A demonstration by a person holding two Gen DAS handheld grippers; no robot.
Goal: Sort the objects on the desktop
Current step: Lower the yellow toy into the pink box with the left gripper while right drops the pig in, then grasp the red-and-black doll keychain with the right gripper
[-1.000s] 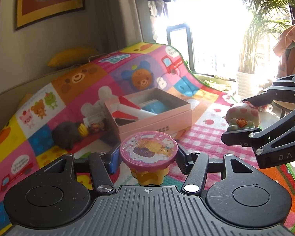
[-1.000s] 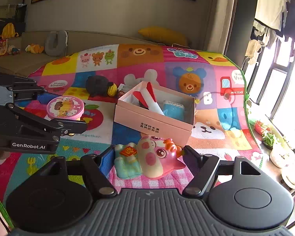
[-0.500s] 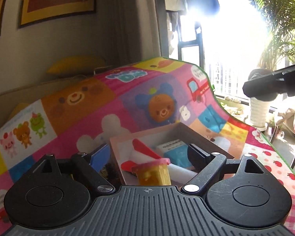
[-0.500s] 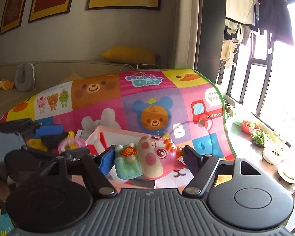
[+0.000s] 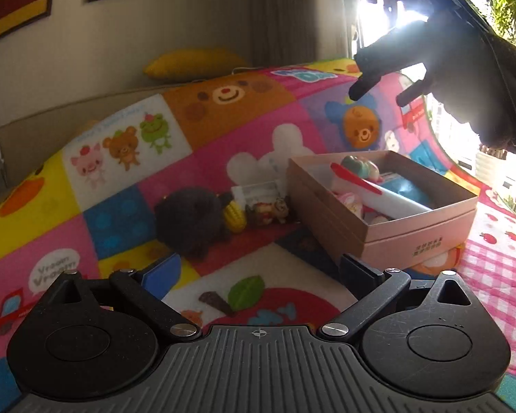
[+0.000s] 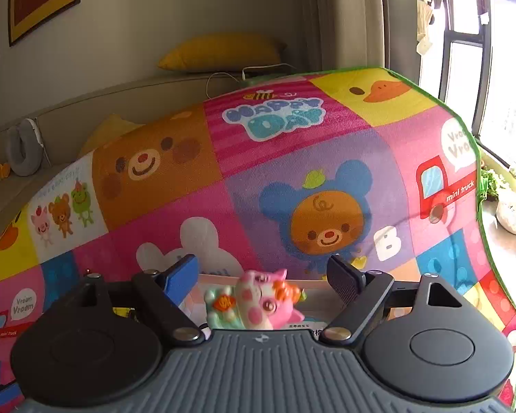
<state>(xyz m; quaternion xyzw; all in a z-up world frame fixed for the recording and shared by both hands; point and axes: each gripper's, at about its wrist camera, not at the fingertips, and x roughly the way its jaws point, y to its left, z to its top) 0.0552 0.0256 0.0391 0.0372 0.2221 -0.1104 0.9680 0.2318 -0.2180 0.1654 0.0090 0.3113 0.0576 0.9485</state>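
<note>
A pink open box [image 5: 388,237] sits on the patchwork play mat [image 5: 127,227] and holds several toys, among them a red-and-white piece [image 5: 368,186]. My left gripper [image 5: 258,275] is open and empty, low over the mat in front of the box. My right gripper [image 6: 263,272] is open above the box; in the left wrist view it hangs dark at the upper right [image 5: 382,82]. A pink cat toy [image 6: 258,303] lies loose between and below its fingers, over the box rim [image 6: 309,284]. A black plush [image 5: 189,220], a yellow corn toy [image 5: 235,218] and a small figure [image 5: 268,211] lie left of the box.
The mat curves up against a sofa back with a yellow cushion [image 6: 223,51]. A window and potted plants [image 6: 512,206] are at the right. A grey neck pillow [image 6: 22,148] lies at the far left.
My left gripper opened and no longer holds the pink-lidded pot, and it has pulled back from the box. My right gripper opened and the pink cat toy has dropped from its fingers toward the box.
</note>
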